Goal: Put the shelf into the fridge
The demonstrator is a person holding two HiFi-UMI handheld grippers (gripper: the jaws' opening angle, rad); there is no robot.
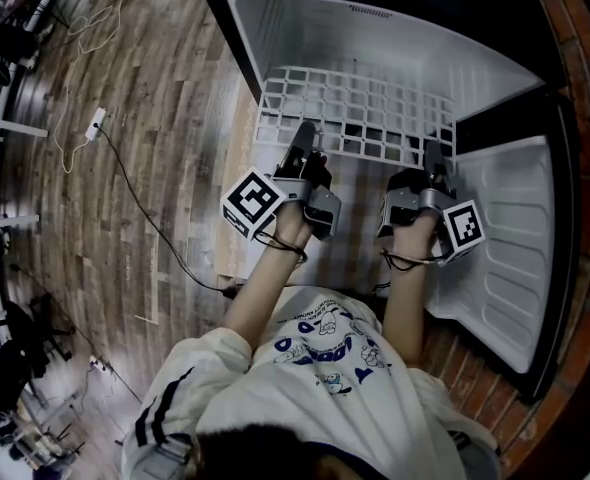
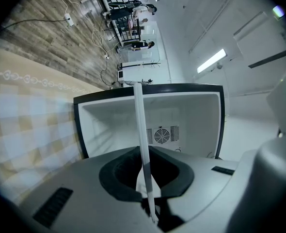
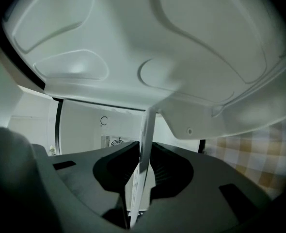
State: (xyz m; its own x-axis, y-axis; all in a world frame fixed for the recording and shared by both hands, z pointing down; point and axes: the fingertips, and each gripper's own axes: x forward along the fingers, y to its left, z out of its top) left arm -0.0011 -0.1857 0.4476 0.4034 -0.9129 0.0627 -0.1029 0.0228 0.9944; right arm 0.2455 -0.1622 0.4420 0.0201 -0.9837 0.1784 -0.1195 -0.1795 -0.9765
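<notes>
Head view: L gripper point(image 1: 304, 136), R gripper point(image 1: 433, 154) clamp shelf point(image 1: 360, 108); fridge point(image 1: 375, 30) open.

Left forearm point(image 1: 263, 288) and right forearm point(image 1: 405, 303) extended forward, bare, roughly parallel. Left gripper point(image 1: 303, 136): jaws clamped on near edge of shelf point(image 1: 365, 108), marker cube outboard left. Right gripper point(image 1: 435, 156): jaws clamped on same edge, cube outboard right.

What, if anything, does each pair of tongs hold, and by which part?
Both hold the white wire shelf by its near edge: the left tongs toward its left end, the right tongs near its right corner.
</notes>
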